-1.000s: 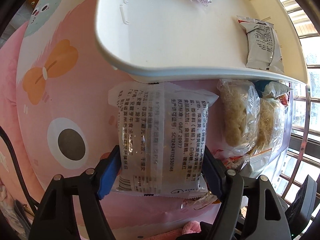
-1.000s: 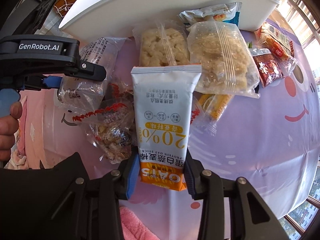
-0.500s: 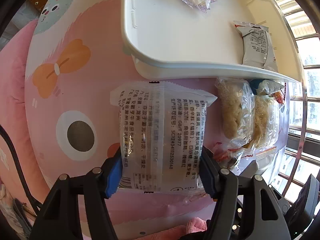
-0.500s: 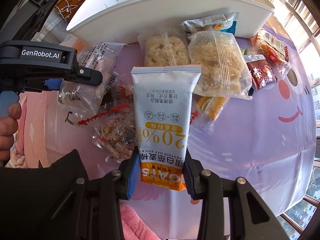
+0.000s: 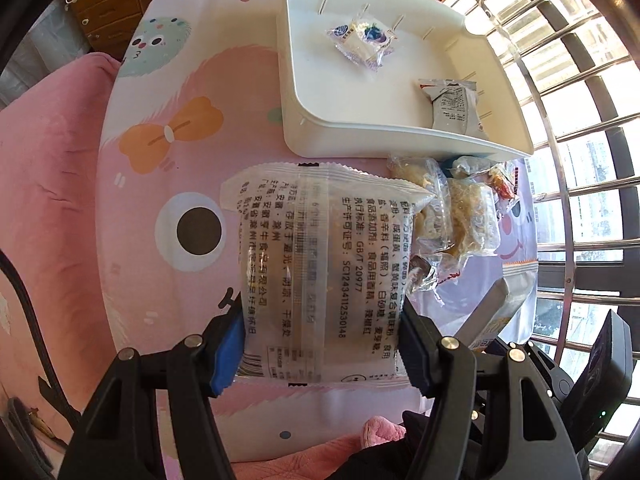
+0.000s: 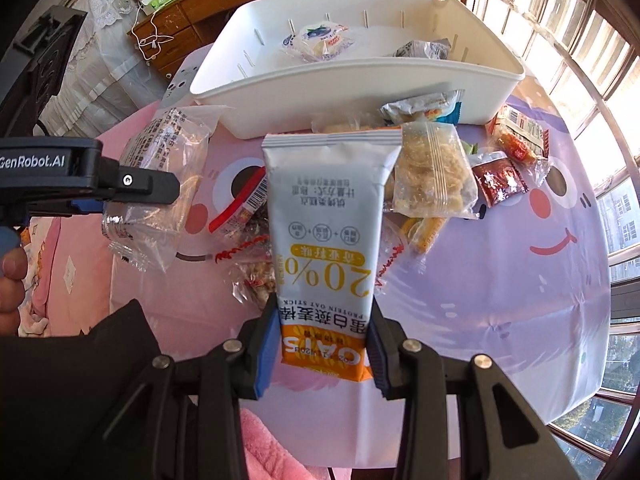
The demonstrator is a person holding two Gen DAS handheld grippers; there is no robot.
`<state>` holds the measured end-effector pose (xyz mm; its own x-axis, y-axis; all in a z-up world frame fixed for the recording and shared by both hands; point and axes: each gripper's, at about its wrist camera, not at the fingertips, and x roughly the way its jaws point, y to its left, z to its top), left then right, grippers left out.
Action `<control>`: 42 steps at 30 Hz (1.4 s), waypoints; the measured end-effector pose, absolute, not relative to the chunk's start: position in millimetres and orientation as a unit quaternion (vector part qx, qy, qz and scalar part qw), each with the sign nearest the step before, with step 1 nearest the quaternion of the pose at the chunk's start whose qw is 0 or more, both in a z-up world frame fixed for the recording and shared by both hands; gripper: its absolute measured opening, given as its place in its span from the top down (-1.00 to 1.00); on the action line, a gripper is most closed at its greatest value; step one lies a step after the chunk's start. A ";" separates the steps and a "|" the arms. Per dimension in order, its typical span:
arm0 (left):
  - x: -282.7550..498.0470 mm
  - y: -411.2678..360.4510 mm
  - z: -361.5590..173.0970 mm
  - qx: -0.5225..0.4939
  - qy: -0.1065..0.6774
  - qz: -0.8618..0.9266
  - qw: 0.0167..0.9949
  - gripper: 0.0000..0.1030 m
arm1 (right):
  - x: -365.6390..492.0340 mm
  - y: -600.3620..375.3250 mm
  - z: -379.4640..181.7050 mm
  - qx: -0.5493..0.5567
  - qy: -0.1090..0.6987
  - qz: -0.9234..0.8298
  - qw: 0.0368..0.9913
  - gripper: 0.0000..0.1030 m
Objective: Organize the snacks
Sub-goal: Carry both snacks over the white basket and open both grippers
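Note:
My left gripper (image 5: 320,344) is shut on a clear snack packet (image 5: 316,264) with black print, held above the pink tablecloth. The same packet (image 6: 160,172) shows at the left of the right wrist view, in the left gripper's jaws. My right gripper (image 6: 320,348) is shut on a white and orange oat stick packet (image 6: 324,232), also lifted off the table. A white bin (image 5: 316,80) stands at the far side, also in the right wrist view (image 6: 360,92), and holds a small blueberry-print packet (image 5: 360,40) and a grey packet (image 5: 456,108).
A heap of loose snacks lies in front of the bin: clear bags of puffed pieces (image 6: 432,172), a red packet (image 6: 500,180), a blue-edged packet (image 6: 424,108). A metal window grille (image 5: 580,160) runs along the right. A wooden cabinet (image 6: 192,28) stands behind. A hand (image 6: 10,280) grips the left tool.
Both grippers have risen with their packets, so the table looks farther off and the inside of the white bin has come into view.

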<state>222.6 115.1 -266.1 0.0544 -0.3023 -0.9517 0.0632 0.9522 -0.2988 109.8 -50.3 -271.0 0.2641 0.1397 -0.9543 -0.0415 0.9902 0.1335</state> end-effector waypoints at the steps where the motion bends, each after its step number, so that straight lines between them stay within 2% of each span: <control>1: 218.4 117.8 -260.2 -0.091 0.668 -0.129 0.727 -0.27 | 105.5 -49.7 -267.3 0.040 0.600 0.056 0.797 0.24; 9: 178.7 141.3 -233.2 -0.119 0.611 -0.156 0.767 -0.28 | 87.0 -51.5 -237.0 0.046 0.571 0.037 0.819 0.24; 20: 145.0 155.0 -225.5 -0.137 0.592 -0.160 0.778 -0.28 | 90.7 -55.0 -215.8 0.047 0.552 0.017 0.832 0.24; 27: 156.1 149.3 -208.0 -0.153 0.571 -0.146 0.794 -0.28 | 114.3 -80.0 -202.7 0.075 0.559 0.019 0.825 0.24; 42: 218.4 98.0 -182.9 -0.187 0.540 -0.099 0.814 -0.29 | 206.6 -141.5 -183.5 0.052 0.551 0.067 0.830 0.23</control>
